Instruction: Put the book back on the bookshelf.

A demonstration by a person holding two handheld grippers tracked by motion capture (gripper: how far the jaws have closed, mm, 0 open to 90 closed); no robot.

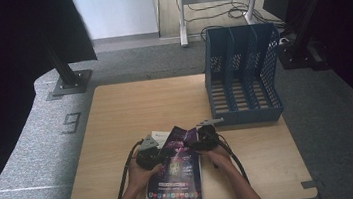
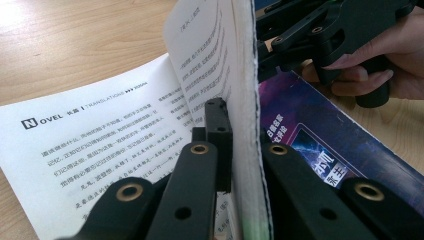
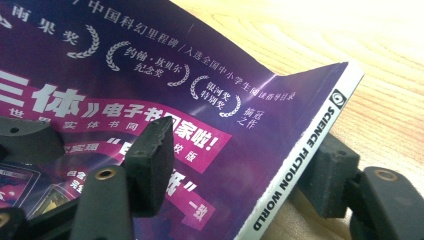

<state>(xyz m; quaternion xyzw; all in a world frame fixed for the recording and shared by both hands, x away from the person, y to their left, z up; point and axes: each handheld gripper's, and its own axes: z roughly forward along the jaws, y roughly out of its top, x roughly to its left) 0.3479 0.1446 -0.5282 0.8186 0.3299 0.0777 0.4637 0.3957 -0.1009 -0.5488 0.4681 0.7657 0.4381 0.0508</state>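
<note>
- Your left tongs are clamped on a thick sheaf of the magazine's pages, gripped at the page edges; the sheaf stands upright between the two black jaws in the left gripper view.
- To one side of that sheaf, an open page lies flat with printed text and a "NOVEL" heading; to the other side you see the purple cover sloping down to the table.
- Your right tongs straddle the spine edge of the magazine: one pad sits above the purple cover, the other pad below, next to the white spine strip reading "SCIENCE FICTION WORLD".
- The right jaws stand apart; neither pad visibly presses the cover, and a gap shows at the upper pad. The cover's corner curls up between them.
- In the high view the magazine lies on the table's near edge, between your two hands, its far end lifted where the tongs meet it. The left tongs are at its left side, the right tongs at its right.
- In the left gripper view your right hand shows beyond the sheaf, fingers wrapped around the other gripper's handle.
- A blue file rack with upright dividers stands beyond the right tongs, well apart from the magazine, on the table's far right.
- A small white card lies just beyond the left tongs, partly under the magazine's far corner.
</note>
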